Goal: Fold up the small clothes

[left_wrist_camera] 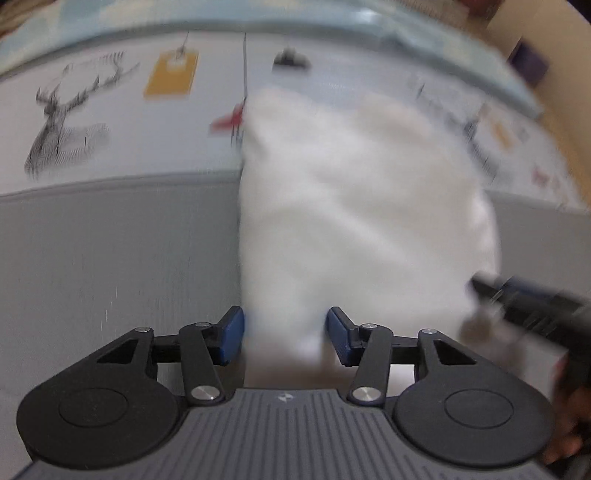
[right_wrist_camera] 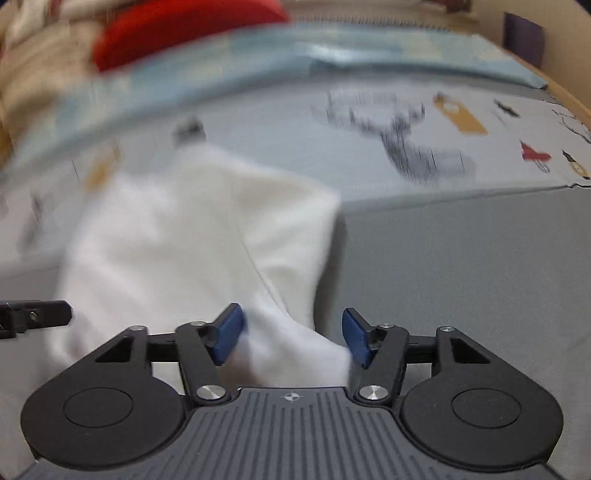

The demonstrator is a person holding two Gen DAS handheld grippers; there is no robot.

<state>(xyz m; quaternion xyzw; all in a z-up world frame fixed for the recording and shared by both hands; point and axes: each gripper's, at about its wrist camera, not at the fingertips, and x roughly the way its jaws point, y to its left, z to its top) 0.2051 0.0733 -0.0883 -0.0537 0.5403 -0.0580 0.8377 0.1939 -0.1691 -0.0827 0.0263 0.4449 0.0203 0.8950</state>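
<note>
A small white garment [left_wrist_camera: 354, 206] lies on a bed with a grey and printed cover; both views are blurred by motion. In the left wrist view my left gripper [left_wrist_camera: 284, 334] is open, and the garment's near left corner lies between its blue pads [left_wrist_camera: 232, 332]. The right gripper's body [left_wrist_camera: 535, 299] shows at the garment's right edge. In the right wrist view my right gripper [right_wrist_camera: 291, 338] is open, with the garment's [right_wrist_camera: 192, 236] near right corner between its blue pads [right_wrist_camera: 356, 341]. The left gripper's tip [right_wrist_camera: 37, 314] shows at the far left.
The bed cover [left_wrist_camera: 110, 251] has a grey band near me and a white part with deer, tag and red prints [left_wrist_camera: 171, 74] beyond. A light blue blanket [right_wrist_camera: 332, 48] and a red object [right_wrist_camera: 184, 26] lie at the back. A wooden edge [right_wrist_camera: 569, 96] runs at right.
</note>
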